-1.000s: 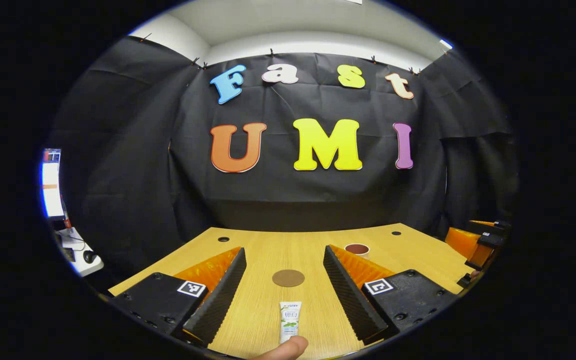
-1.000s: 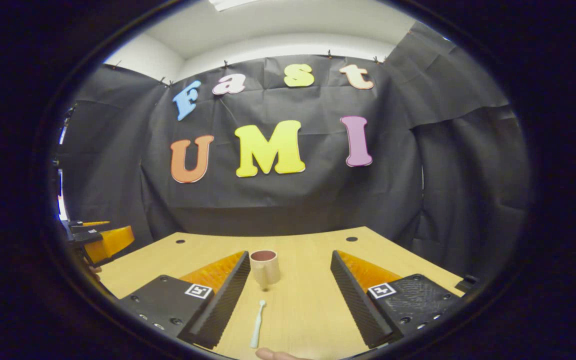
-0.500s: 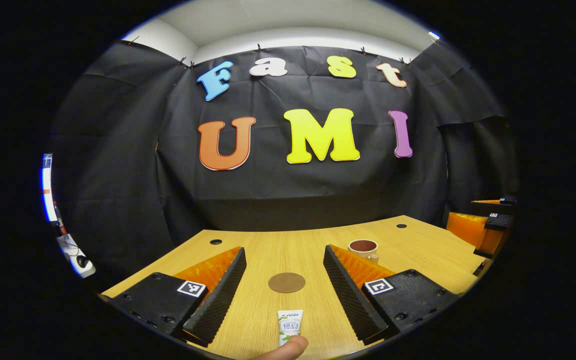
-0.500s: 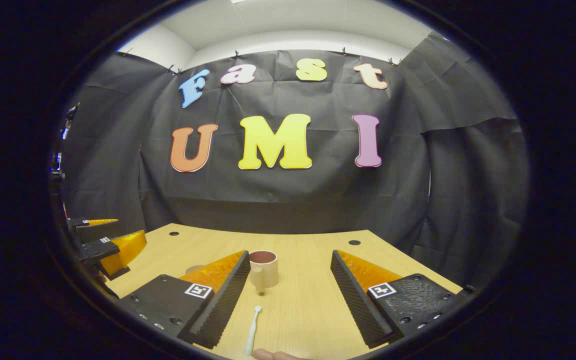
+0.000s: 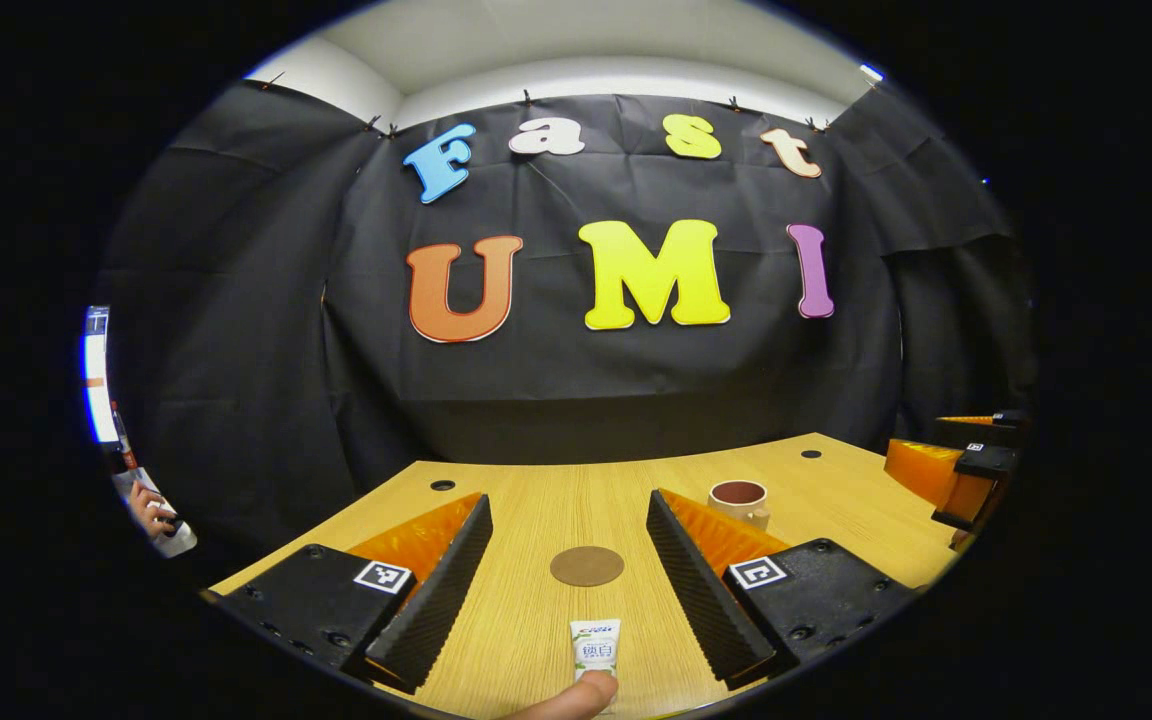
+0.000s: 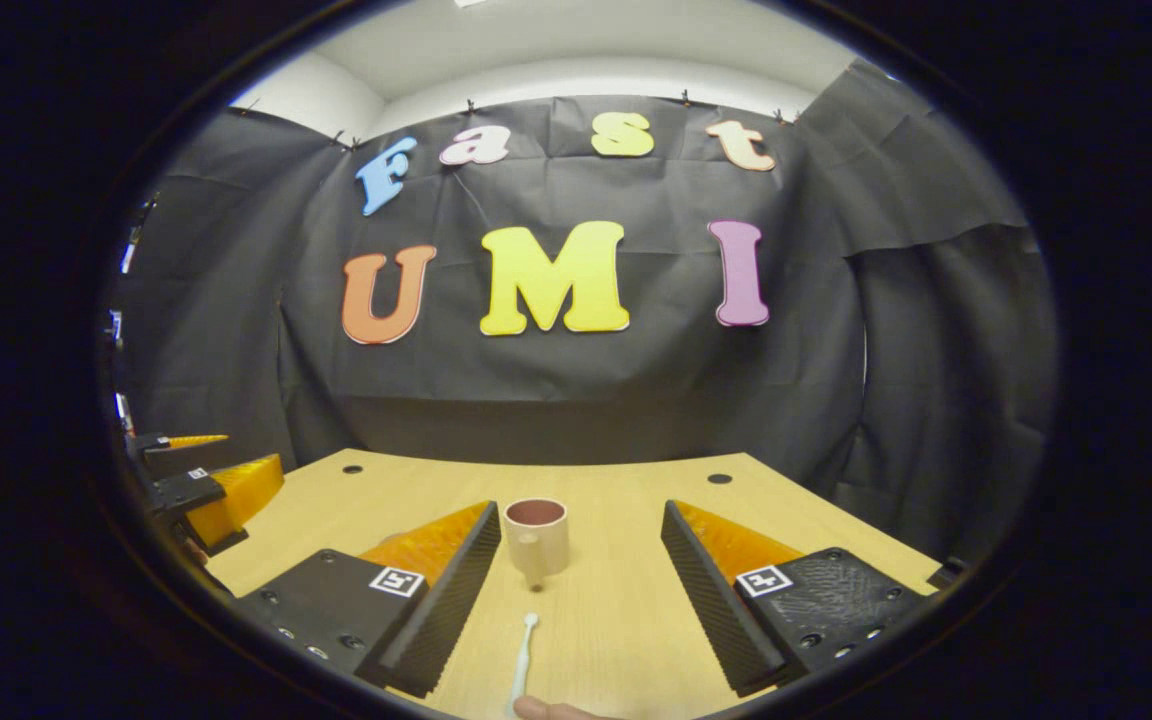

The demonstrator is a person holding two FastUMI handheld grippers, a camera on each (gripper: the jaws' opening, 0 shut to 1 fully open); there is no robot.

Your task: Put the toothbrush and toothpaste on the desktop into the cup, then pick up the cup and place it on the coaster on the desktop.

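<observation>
The toothpaste lies flat on the desk just short of the coaster, the toothbrush just short of the cup. Both views have barely shifted over the last second — left gripper and right gripper still spread wide, holding nothing, so no pickup has begun.

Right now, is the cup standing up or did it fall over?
Standing up. The cup sits on the desk with its round opening facing upward and its handle toward the camera.
</observation>
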